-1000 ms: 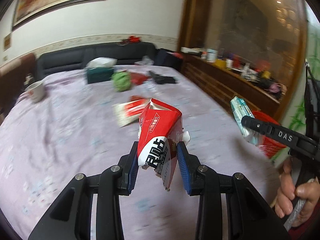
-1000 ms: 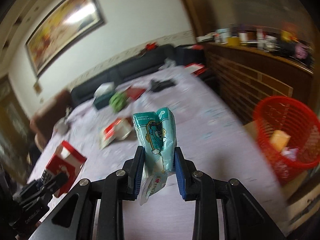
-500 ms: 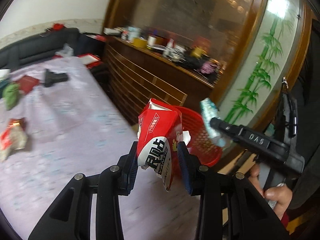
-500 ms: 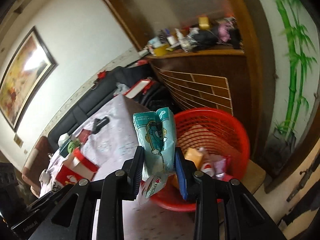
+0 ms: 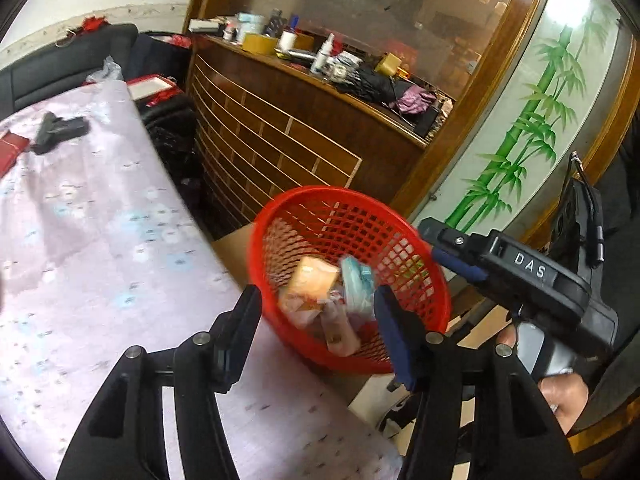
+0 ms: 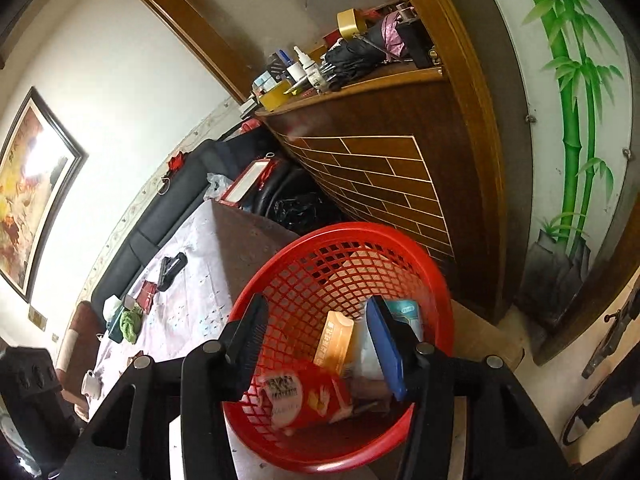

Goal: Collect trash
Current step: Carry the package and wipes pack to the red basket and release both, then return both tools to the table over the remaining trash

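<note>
A glossy red plastic mesh basket (image 6: 436, 280) is seen; behind it, a polished wooden cabinet (image 6: 380, 160); beside it, a matt patterned cloth (image 5: 100, 240).

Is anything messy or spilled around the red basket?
Nothing spilled. The trash sits inside the red basket: a red packet, an orange box and a teal pack, jumbled. Both grippers, left and right, hang open above.

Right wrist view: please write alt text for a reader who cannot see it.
The open right gripper hangs over a red mesh basket holding a red snack bag, an orange box and a teal packet. A cloth-covered table lies left, a wooden counter behind.
</note>
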Tool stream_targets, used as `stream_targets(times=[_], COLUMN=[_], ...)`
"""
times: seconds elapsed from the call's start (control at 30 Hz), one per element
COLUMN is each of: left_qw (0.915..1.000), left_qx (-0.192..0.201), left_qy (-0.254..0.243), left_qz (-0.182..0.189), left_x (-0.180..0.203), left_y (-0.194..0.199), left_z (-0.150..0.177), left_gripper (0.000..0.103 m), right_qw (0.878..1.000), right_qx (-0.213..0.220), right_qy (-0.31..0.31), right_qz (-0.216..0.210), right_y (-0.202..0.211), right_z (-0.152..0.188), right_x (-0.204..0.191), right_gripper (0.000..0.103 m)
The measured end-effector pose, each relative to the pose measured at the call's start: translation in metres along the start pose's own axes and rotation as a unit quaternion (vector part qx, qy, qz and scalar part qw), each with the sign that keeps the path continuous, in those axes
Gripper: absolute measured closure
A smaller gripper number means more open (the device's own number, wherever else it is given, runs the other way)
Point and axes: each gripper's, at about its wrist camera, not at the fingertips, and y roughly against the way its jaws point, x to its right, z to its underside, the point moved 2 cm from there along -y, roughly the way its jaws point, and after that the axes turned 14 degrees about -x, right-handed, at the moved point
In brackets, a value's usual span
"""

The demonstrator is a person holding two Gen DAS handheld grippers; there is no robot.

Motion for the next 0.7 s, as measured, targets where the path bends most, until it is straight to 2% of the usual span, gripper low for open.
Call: stream_targets(times=[0.13, 0.2, 0.3, 0.4, 0.47, 0.53, 0.7], left_qw=[0.9993, 0.9982, 0.9942, 0.9854, 0.9793, 0.9698, 0.9610], left_qx=[0.016, 0.022, 0.035, 0.042, 0.049, 0.061, 0.067], left_qy=[0.005, 0.024, 0.063, 0.110, 0.140, 0.171, 0.211], left_qz=[-0.034, -0.050, -0.080, -0.123, -0.138, -0.163, -0.165], left_x=[-0.027, -0.054, -0.102, -0.161, -0.198, -0.236, -0.319], left_y=[0.028, 0.047, 0.074, 0.105, 0.124, 0.141, 0.147], left_z=[0.014, 0.023, 0.036, 0.047, 0.048, 0.046, 0.029], left_gripper=[0.040, 0.035, 0.033, 0.032, 0.030, 0.028, 0.027], right_qw=[1.000, 0.998, 0.994, 0.989, 0.985, 0.982, 0.975], right_qx=[-0.009, -0.018, -0.039, -0.057, -0.064, -0.075, -0.103], right_qy=[0.026, 0.049, 0.092, 0.132, 0.152, 0.167, 0.194], right_qz=[-0.012, -0.021, -0.035, -0.042, -0.043, -0.046, -0.043], right_y=[-0.005, -0.008, -0.017, -0.027, -0.033, -0.040, -0.059], right_z=[0.009, 0.018, 0.035, 0.050, 0.060, 0.068, 0.088], right_x=[-0.024, -0.046, -0.085, -0.121, -0.139, -0.152, -0.177], right_gripper=[0.047, 0.047, 0.047, 0.047, 0.047, 0.047, 0.047])
